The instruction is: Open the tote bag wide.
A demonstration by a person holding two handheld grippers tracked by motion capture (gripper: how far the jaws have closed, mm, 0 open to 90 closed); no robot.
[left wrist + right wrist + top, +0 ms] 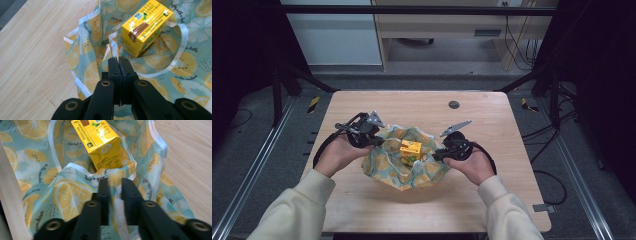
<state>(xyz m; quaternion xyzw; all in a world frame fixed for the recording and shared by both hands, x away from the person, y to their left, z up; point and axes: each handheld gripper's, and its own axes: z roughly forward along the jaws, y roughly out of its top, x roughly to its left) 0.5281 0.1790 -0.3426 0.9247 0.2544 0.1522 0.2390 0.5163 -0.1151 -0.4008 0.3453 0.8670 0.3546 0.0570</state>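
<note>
A lemon-print bag [409, 167] lies crumpled and spread open on the table [362, 107], between the two hand-held grippers, with a yellow drink carton [410, 148] resting inside it. The left hand-held gripper [379, 141] has its jaws pressed together on the bag's edge; in the left gripper view [119, 60] the white-trimmed rim [79, 83] runs up into the pinched jaws, and the carton [146, 26] lies just beyond the tips, slightly to their right. There its long axis runs diagonally, from a near end close to the jaws up and away to the right. The right hand-held gripper [435, 156] is clamped on the opposite edge of the bag, fabric bunched in the narrow gap between its jaws [115, 182]. In the right gripper view the carton [98, 140] sits straight ahead of the tips, one folded end facing them and its length pointing away toward the upper left.
</note>
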